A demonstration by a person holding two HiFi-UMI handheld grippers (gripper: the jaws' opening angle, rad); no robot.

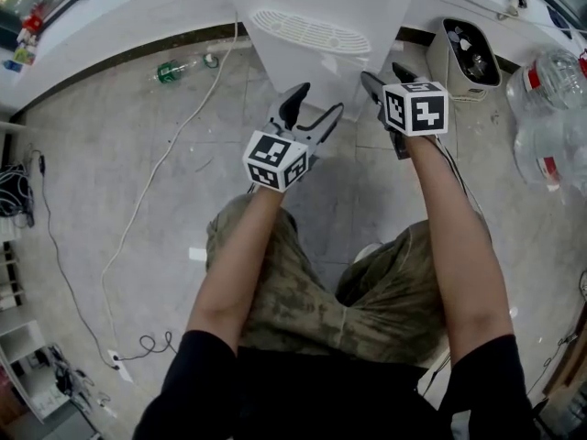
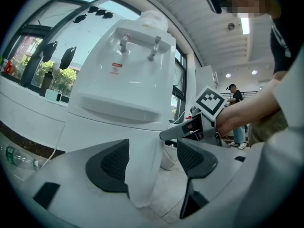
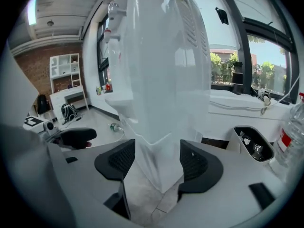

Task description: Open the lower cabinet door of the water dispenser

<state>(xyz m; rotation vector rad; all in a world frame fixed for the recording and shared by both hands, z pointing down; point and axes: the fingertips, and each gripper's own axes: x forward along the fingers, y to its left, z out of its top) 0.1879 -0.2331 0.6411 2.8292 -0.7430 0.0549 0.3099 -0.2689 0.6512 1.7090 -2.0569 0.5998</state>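
The white water dispenser [image 1: 316, 16] stands on the floor straight ahead, its drip grille [image 1: 307, 30] facing me. My left gripper [image 1: 316, 106] is open just in front of its lower body, empty. My right gripper [image 1: 386, 74] is open at the dispenser's right front corner, also empty. In the left gripper view the dispenser [image 2: 123, 84] with its two taps towers ahead, and the lower cabinet [image 2: 142, 175] shows between the open left gripper [image 2: 152, 158]. In the right gripper view a corner of the lower cabinet [image 3: 159, 146] sits between the open right gripper [image 3: 156, 160]. No door edge or handle is discernible.
A green bottle [image 1: 174, 70] and a long white cable [image 1: 156, 172] lie on the tiled floor to the left. A white bin [image 1: 472, 58] stands right of the dispenser, with large clear water bottles [image 1: 550, 99] beyond. A person [image 2: 236, 118] stands far behind.
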